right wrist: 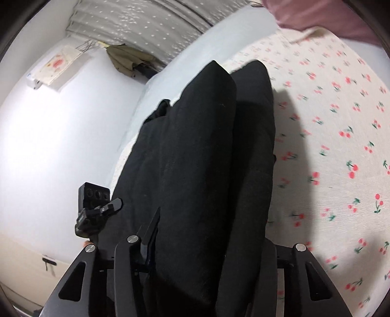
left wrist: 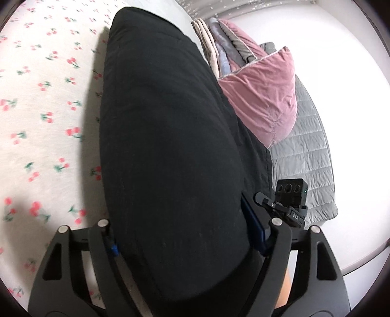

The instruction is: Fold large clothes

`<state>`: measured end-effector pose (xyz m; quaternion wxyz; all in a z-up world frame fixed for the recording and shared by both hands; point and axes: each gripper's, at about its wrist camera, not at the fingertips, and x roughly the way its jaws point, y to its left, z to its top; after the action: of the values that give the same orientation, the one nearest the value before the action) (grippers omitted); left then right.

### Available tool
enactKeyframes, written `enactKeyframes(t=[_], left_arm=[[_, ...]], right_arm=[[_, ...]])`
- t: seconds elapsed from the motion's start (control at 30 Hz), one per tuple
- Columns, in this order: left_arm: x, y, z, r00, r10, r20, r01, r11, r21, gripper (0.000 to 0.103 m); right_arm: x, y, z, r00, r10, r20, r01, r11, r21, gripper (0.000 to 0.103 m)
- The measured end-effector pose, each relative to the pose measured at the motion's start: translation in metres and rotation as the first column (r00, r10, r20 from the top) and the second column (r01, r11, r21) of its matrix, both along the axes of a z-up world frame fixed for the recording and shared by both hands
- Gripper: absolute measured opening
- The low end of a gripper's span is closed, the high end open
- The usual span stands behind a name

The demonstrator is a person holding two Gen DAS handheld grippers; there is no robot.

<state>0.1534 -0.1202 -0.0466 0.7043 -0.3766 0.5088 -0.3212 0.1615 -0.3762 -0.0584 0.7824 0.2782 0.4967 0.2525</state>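
A thick black garment, folded into a long bundle, lies lengthwise over the cherry-print bed sheet. It fills the gap of my left gripper; both blue-padded fingers press its sides. In the right wrist view the same black garment shows as two stacked folds lifted off the sheet. My right gripper is shut on it. One of its fingers shows on the left, and the cloth hides the other.
A pink pillow, a stack of folded blankets and a grey quilt lie right of the garment. A black lens block sits close by. A white wall, dotted curtain and covered wall unit stand behind.
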Motion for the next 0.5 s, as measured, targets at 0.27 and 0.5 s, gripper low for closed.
enactKeyframes(t=[0.27, 0.5], left_arm=[[-0.019, 0.07, 0.019, 0.997, 0.082, 0.011, -0.082, 0.996, 0.016, 0.078], [-0.036, 0.145, 0.031, 0.985, 0.169, 0.029, -0.17, 0.984, 0.052, 0.078]], right_arm=[[-0.001, 0.017, 0.025, 0.997, 0.072, 0.033, -0.072, 0.997, -0.024, 0.047], [0.006, 0.036, 0.019, 0.987, 0.154, 0.039, -0.154, 0.988, 0.001, 0.047]])
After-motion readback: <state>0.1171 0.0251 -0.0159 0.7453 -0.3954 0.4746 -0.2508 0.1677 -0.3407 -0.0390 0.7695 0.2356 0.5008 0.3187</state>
